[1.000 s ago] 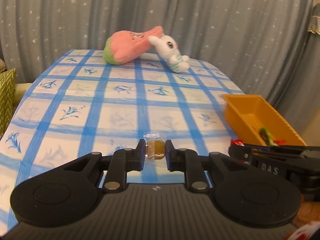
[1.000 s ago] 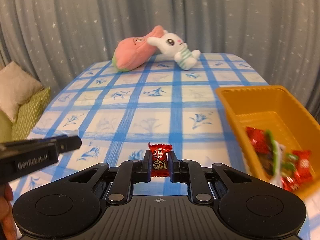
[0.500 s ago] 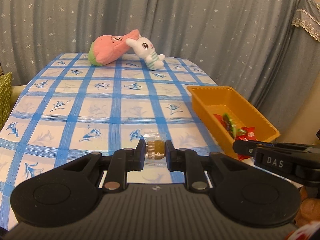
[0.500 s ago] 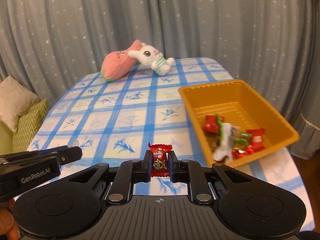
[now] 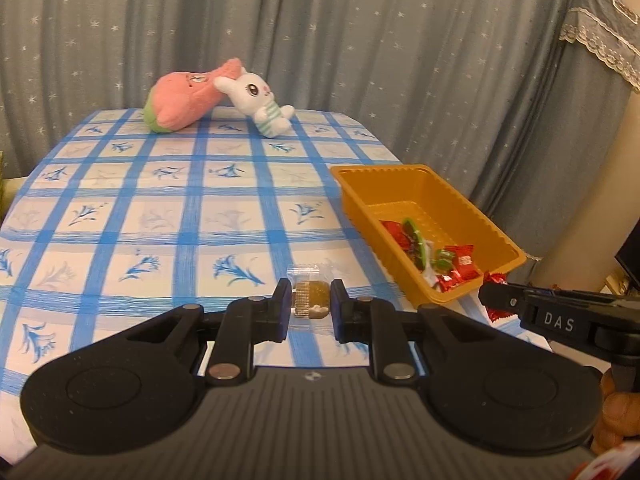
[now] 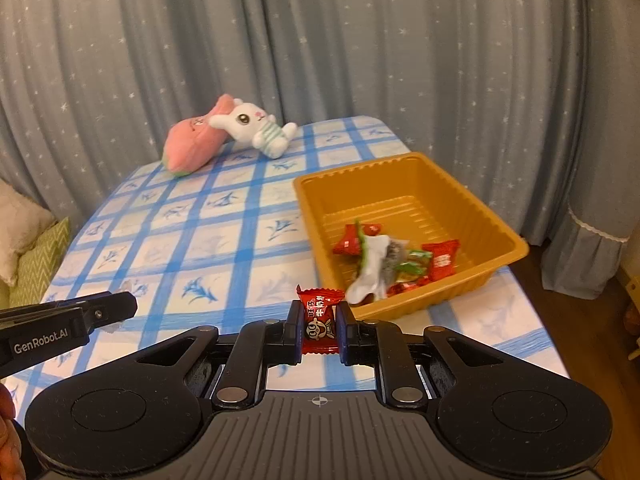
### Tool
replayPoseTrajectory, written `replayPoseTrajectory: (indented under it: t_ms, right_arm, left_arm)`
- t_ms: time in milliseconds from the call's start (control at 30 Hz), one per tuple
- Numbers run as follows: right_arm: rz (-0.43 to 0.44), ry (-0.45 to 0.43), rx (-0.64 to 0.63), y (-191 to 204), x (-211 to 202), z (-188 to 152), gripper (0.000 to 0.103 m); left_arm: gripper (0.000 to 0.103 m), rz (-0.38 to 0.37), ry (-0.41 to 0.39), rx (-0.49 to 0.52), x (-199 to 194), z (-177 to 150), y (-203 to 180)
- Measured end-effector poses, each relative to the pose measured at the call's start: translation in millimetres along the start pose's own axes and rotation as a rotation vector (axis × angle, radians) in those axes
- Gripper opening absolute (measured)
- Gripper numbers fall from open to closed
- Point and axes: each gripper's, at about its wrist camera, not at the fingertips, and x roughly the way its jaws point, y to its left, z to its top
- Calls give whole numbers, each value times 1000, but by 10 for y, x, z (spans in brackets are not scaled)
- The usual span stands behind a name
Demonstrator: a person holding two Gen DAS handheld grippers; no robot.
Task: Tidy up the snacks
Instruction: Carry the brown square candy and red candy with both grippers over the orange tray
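the left gripper pinches a small clear-wrapped brownish snack above the blue-checked tablecloth. the right gripper pinches a red foil-wrapped candy just before the near rim of the orange plastic tray, which holds a pile of red and green wrapped sweets.

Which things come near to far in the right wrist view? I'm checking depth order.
Red candy in the right claw → orange tray → white bunny → curtain.
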Motion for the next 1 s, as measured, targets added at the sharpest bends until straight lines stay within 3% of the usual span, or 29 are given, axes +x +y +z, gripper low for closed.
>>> replayPoseTrajectory:
  t_ms: [367, 1000]
  right_arm:
    - [-57, 10, 22, -317, -18, 69, 17]
    - [-73, 4, 51, -856, 232, 406, 17]
  left_arm:
    - [18, -61, 25, 34, 223, 68, -397]
    - [18, -138, 37, 47, 803, 379, -906]
